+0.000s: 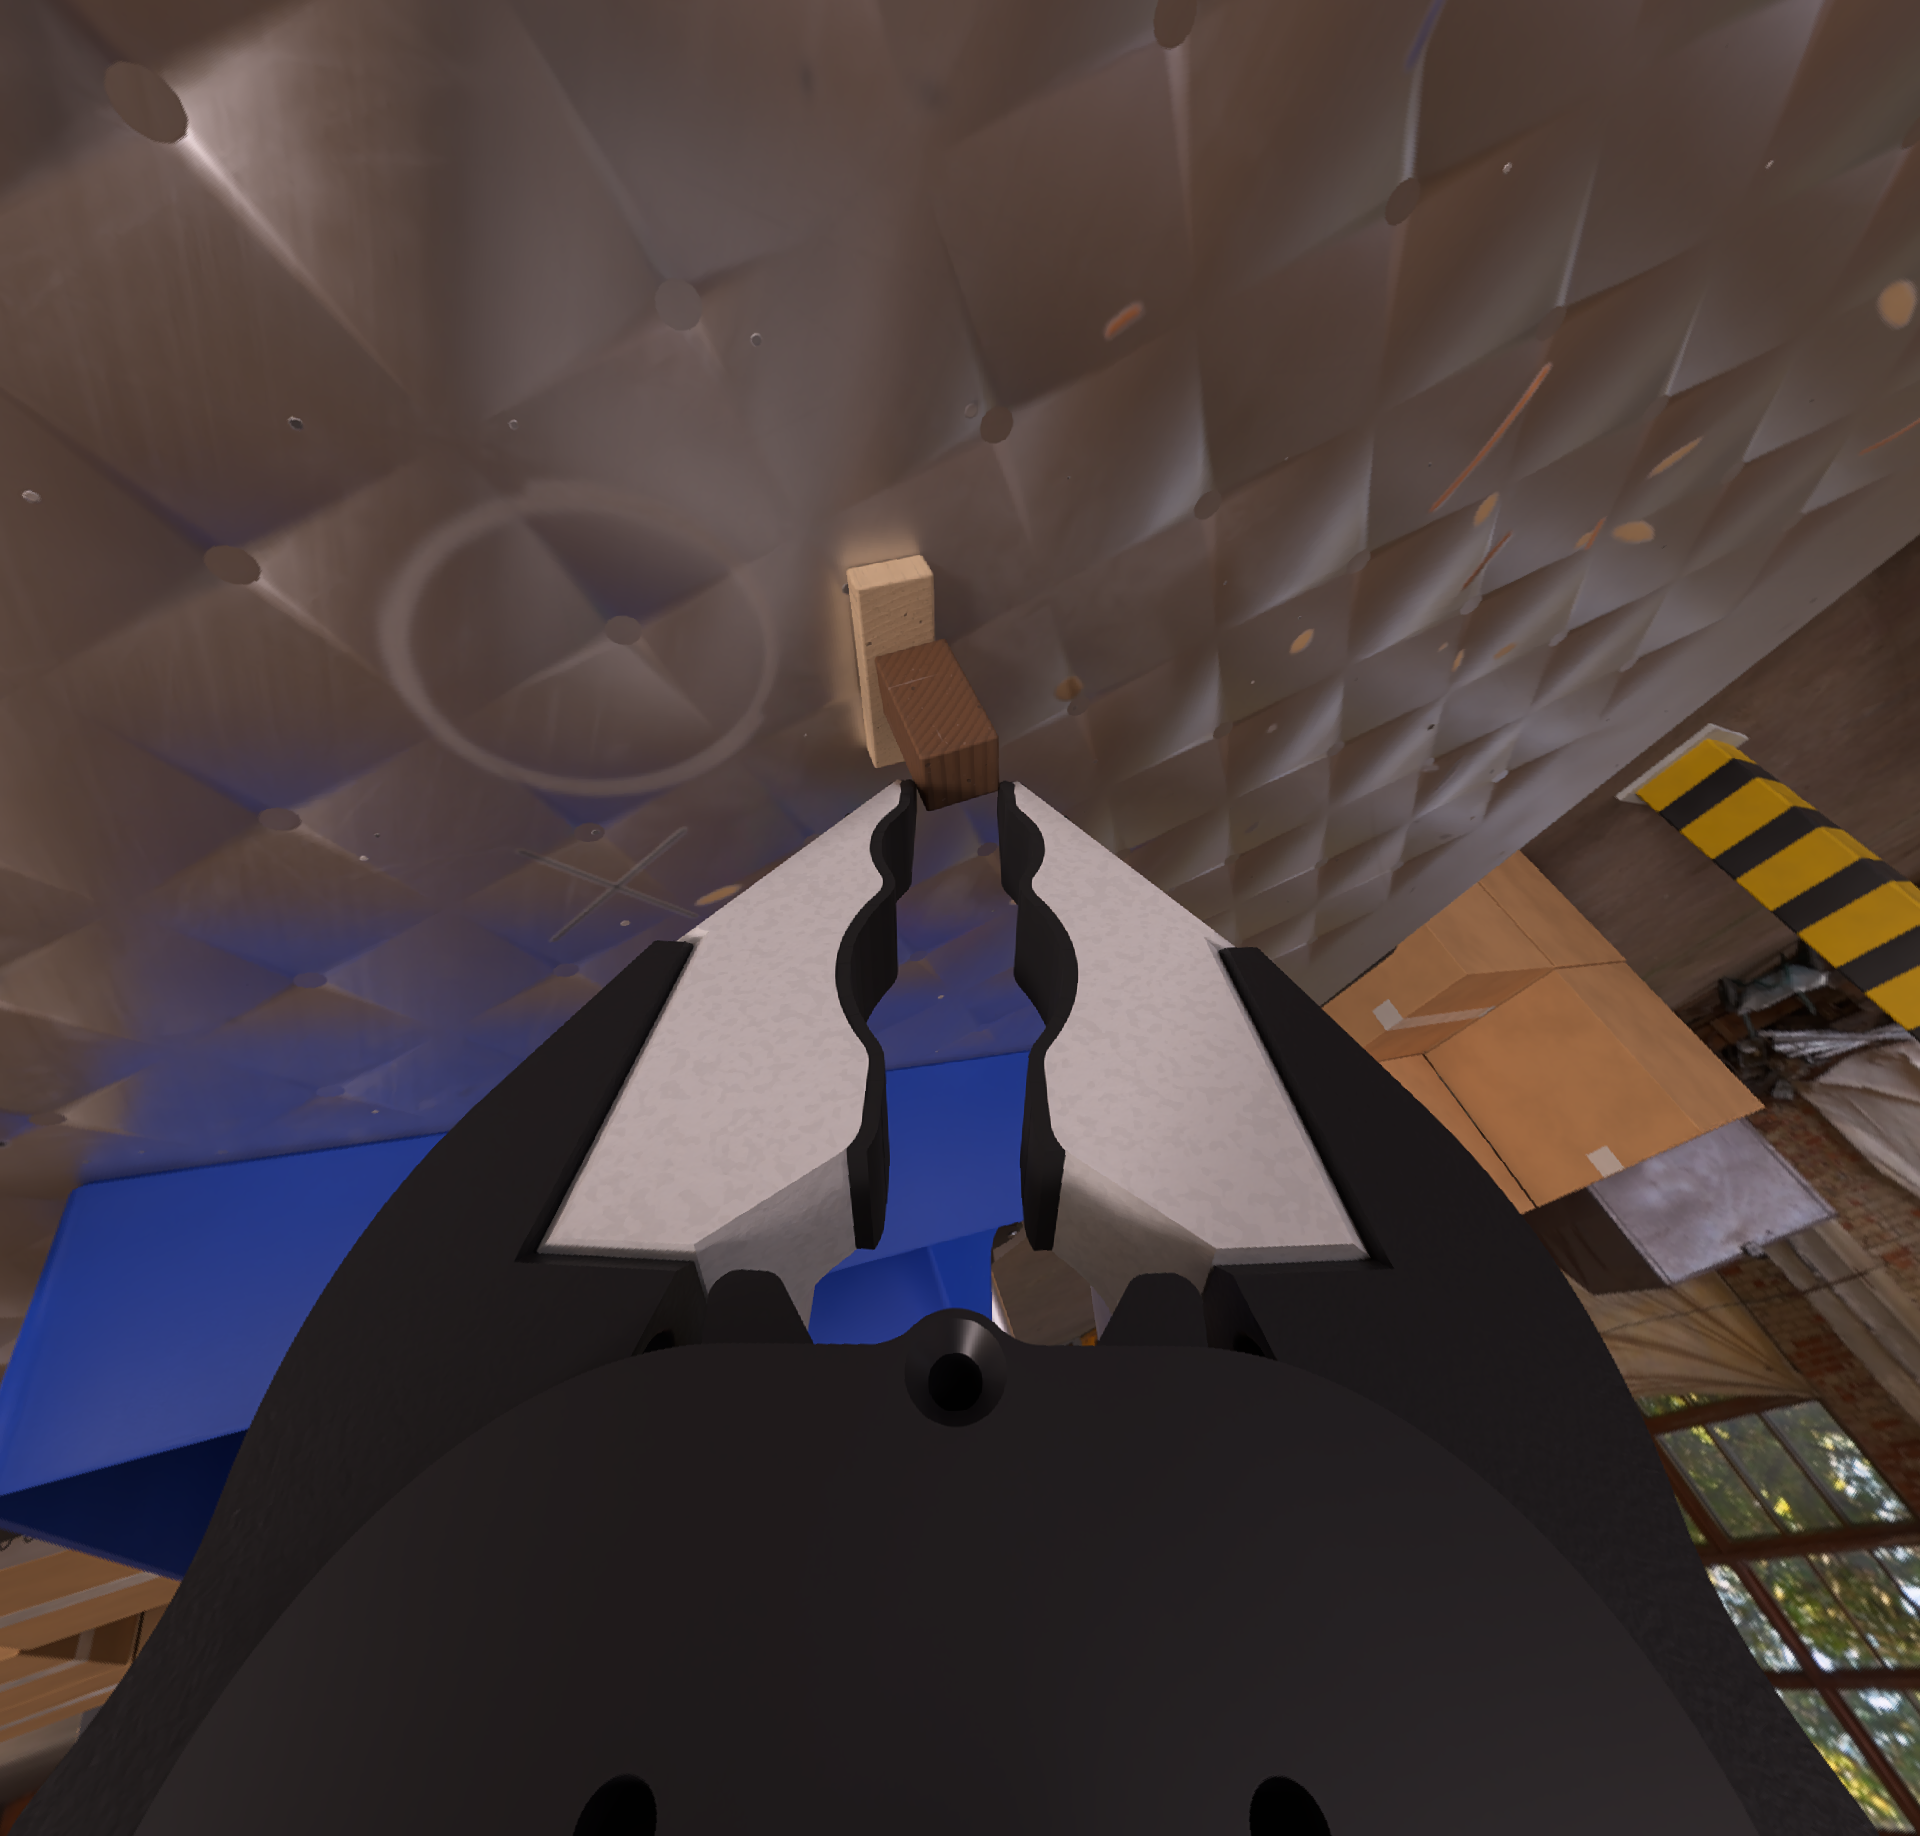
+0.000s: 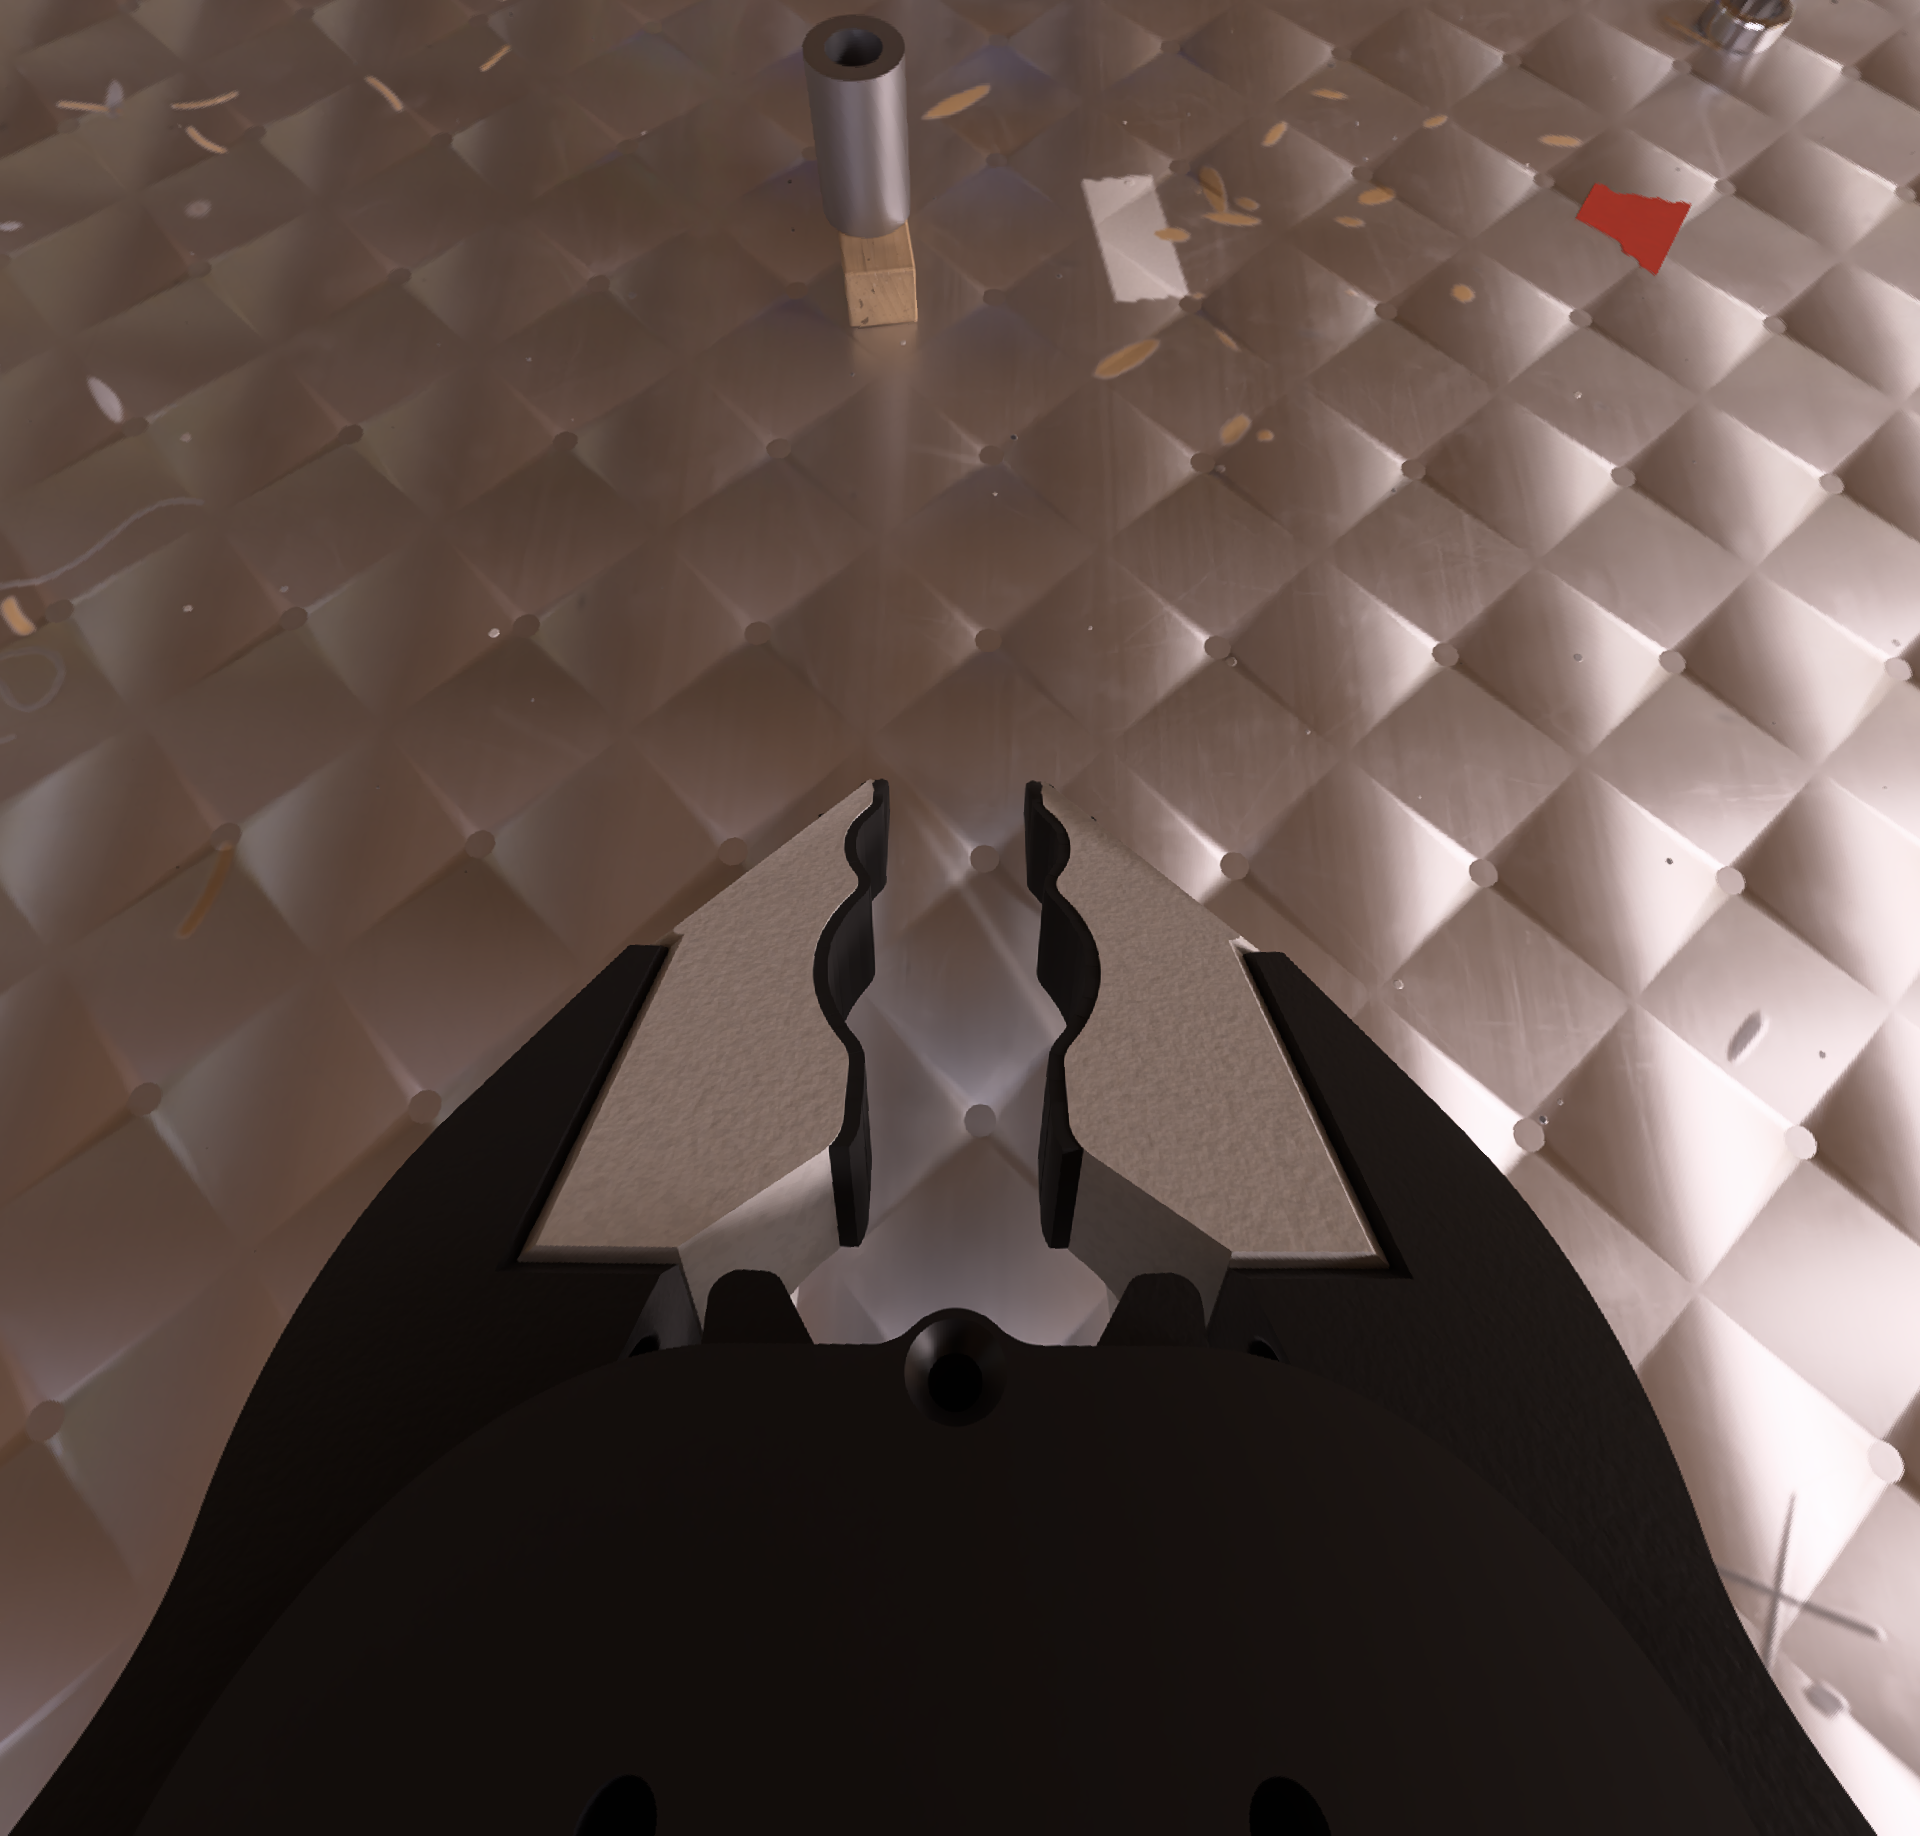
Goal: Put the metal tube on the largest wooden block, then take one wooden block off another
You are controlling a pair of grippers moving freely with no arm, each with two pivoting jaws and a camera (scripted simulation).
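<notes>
The left gripper point(image 1: 956, 794) has its jaws parted with a narrow gap and nothing clamped between them. Just past its fingertips point(image 1: 906, 799) sits the dark brown block point(image 1: 935, 721), its near end almost level with the tips; whether the pads touch it cannot be told. That dark block rests against the pale wooden block point(image 1: 889, 633), which lies beyond it and slightly to the left of the fingers. Both sit on the embossed metal table point(image 1: 416, 332). Farther out to the right of the fingers are cardboard boxes point(image 1: 1538, 1038) and a yellow-and-black striped barrier point(image 1: 1797, 861); a blue panel point(image 1: 208, 1298) lies behind the fingers to the left.

The right gripper point(image 2: 956, 794) is likewise released, jaws apart and empty, over bare table point(image 2: 935, 560). Well ahead of its fingers, a little left, the metal tube point(image 2: 858, 129) stands upright on a light wooden block point(image 2: 881, 274). Ahead to the right lie a white scrap point(image 2: 1132, 238), a red scrap point(image 2: 1633, 225), scattered wood shavings point(image 2: 1127, 358) and, far out, a wrench point(image 2: 1766, 4).
</notes>
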